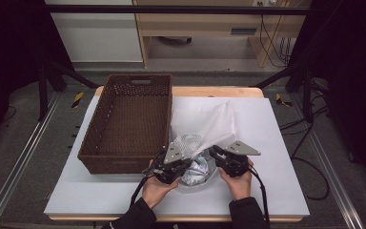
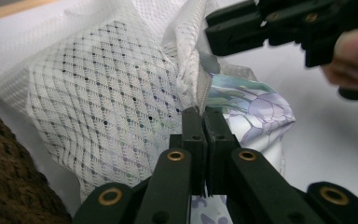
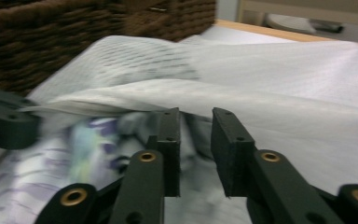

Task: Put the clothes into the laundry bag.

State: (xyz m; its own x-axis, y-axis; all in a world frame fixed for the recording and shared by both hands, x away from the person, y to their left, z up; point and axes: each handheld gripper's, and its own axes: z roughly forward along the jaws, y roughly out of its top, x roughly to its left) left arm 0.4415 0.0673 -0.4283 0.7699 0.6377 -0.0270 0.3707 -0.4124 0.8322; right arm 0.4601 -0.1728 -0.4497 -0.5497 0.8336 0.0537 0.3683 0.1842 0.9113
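— Two grippers sit at the near edge: the left gripper point(image 2: 204, 122) has its jaws pressed together, pinching the rim of the white mesh bag point(image 1: 204, 128).

— And the right gripper point(image 3: 195, 122)?

— Jaws slightly parted (nothing pinched), over the floral cloth point(image 2: 256, 109) in the bag's mouth. Beyond, the bag lies beside the wicker basket point(image 1: 91, 147).

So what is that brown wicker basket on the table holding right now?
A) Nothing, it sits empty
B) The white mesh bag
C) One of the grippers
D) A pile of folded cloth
A: in the high view the basket shows only its bare woven floor, while the white mesh bag with the flowered cloth lies on the table beside it, at the two grippers.
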